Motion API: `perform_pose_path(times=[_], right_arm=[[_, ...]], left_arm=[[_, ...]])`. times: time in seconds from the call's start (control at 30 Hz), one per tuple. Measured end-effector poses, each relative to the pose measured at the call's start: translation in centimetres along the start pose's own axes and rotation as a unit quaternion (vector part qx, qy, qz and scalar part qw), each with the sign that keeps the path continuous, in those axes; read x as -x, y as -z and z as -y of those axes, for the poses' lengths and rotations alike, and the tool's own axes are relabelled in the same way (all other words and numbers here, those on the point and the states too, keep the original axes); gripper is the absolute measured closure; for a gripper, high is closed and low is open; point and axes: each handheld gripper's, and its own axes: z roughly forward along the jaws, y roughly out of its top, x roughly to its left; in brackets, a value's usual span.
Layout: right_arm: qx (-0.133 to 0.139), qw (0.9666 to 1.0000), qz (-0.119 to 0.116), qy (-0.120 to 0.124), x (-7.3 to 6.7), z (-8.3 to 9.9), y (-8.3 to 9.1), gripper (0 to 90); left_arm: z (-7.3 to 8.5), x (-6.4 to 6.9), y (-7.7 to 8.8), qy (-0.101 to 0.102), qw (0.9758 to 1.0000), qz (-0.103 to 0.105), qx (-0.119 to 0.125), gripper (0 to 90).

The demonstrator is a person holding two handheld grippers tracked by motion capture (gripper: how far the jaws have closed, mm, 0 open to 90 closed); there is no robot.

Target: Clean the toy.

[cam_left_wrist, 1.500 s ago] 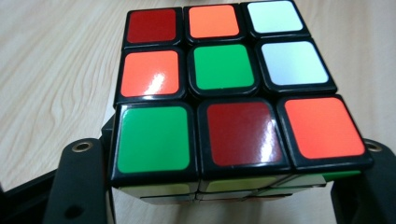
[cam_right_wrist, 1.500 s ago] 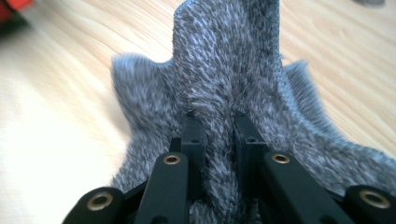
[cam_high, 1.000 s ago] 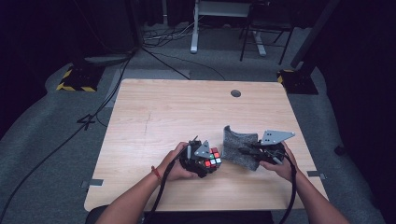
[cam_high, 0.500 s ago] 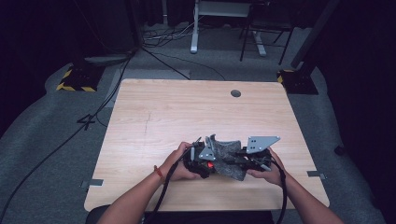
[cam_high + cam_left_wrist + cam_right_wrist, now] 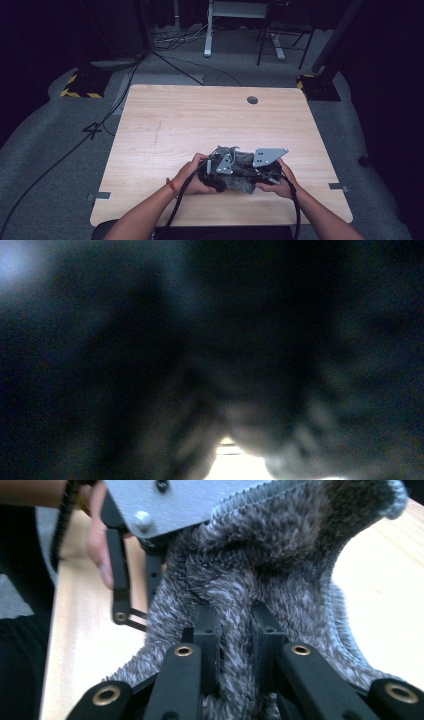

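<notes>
The right gripper [image 5: 235, 630] pinches a fold of the soft, limp grey fuzzy knitted cloth [image 5: 280, 555] between its jaws; it should handle light and floppy, best gripped by a bunched fold. Whether the left gripper [image 5: 220, 167], just ahead, is spread or closed I cannot tell.

A light wooden table [image 5: 165, 130] carries a grey fuzzy cloth [image 5: 243, 159] near its front edge.

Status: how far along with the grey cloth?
Done: grey cloth now draped over the left gripper, hiding the cube it held a second ago. In hand: right gripper fingers pinch a cloth fold. Left: wrapping or release, neither visibly finished.
</notes>
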Motion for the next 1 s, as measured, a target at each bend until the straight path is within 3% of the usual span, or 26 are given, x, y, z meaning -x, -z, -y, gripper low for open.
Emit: perform_pose_path(times=[0.17,0.27,0.4,0.47,0.63,0.73,0.8,0.9,1.0], right_arm=[[-0.011,0.9993,0.033,-0.016,1.2,0.7,0.3,78.4],[-0.033,0.9977,0.056,-0.021,2.1,1.6,0.3,79.1],[-0.047,0.9969,0.052,-0.037,2.9,2.9,0.3,79.3],[-0.029,0.9976,0.043,-0.046,2.8,2.9,0.7,79.2],[0.023,0.9993,0.018,-0.025,1.0,0.7,1.6,79.2],[0.014,0.9999,-0.003,-0.006,-0.4,-0.3,0.6,78.9],[0.013,0.9997,-0.019,-0.010,-0.7,-0.5,-0.2,78.9],[0.007,0.9998,-0.015,-0.004,-0.8,-0.7,-0.7,78.9],[0.010,0.9998,0.007,-0.012,-0.3,-0.5,-0.7,78.9]], left_arm=[[0.1,0.1,0.0,-0.004,1.0000,0.006,-0.002,33.3],[0.3,-0.1,0.3,0.000,0.9999,0.013,0.006,33.3],[0.3,-0.4,1.0,0.004,0.9996,0.014,0.024,33.3],[0.2,-0.5,1.0,0.002,0.9998,0.005,0.019,33.3],[-0.1,-0.3,0.1,0.010,0.9999,0.007,0.010,33.3],[-0.4,0.1,-0.1,0.006,0.9998,0.012,0.014,33.2],[-0.5,0.3,-0.3,0.003,0.9999,0.008,0.005,33.2],[-0.3,0.1,-0.3,0.009,0.9999,0.006,0.004,33.3],[-0.4,0.1,-0.2,0.009,0.9999,0.006,0.001,33.3]])
